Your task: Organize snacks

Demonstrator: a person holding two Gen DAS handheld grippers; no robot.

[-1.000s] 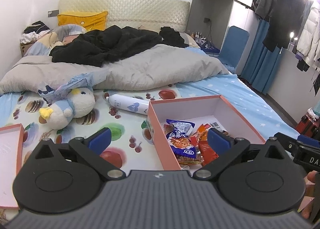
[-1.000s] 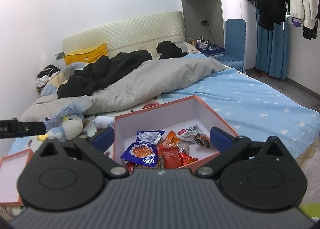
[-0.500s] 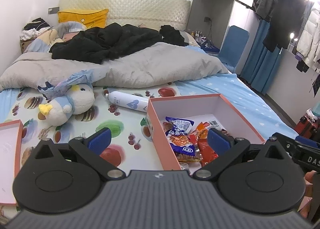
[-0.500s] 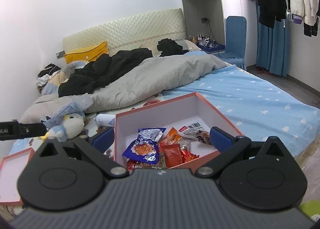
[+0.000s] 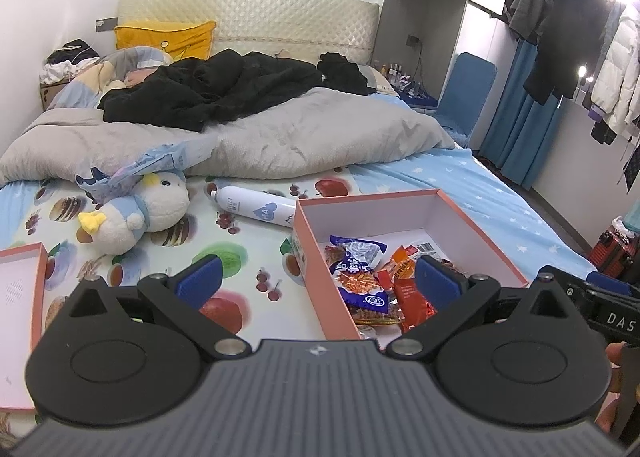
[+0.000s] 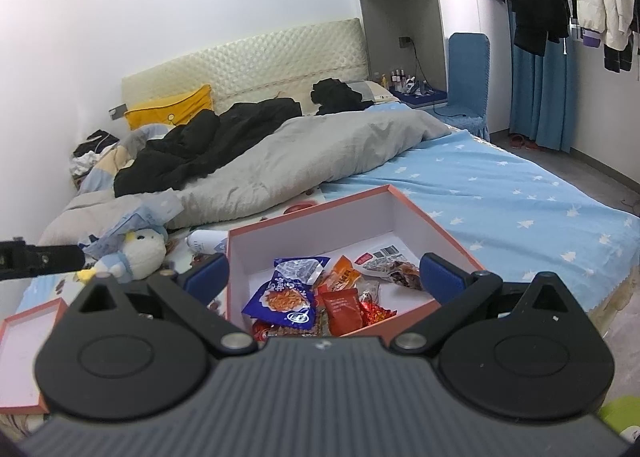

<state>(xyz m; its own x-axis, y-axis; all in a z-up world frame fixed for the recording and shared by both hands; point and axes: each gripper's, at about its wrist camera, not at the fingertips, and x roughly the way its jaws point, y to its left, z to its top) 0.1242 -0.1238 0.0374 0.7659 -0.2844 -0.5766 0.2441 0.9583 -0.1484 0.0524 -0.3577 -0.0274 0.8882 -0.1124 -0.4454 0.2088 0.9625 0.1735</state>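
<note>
An open pink box (image 5: 404,195) (image 6: 316,213) lies on the bed with several snack packets in it, among them a blue packet (image 5: 360,277) (image 6: 286,299) and a red packet (image 5: 412,299) (image 6: 342,311). My left gripper (image 5: 318,277) is open and empty, above the box's near left wall. My right gripper (image 6: 322,271) is open and empty, held over the box's near edge. The box lid (image 5: 20,297) (image 6: 24,341) lies at the far left.
A plush duck (image 5: 140,213) (image 6: 132,257) and a white spray can (image 5: 256,209) (image 6: 206,241) lie left of the box. A grey duvet (image 5: 280,137) with black clothes covers the bed's back. The bed edge runs right of the box, by a hanging coat rack (image 5: 580,37).
Both grippers have drifted slightly forward toward the box, which now sits a little lower and nearer in both views. Both stay open. Nothing was picked up.
</note>
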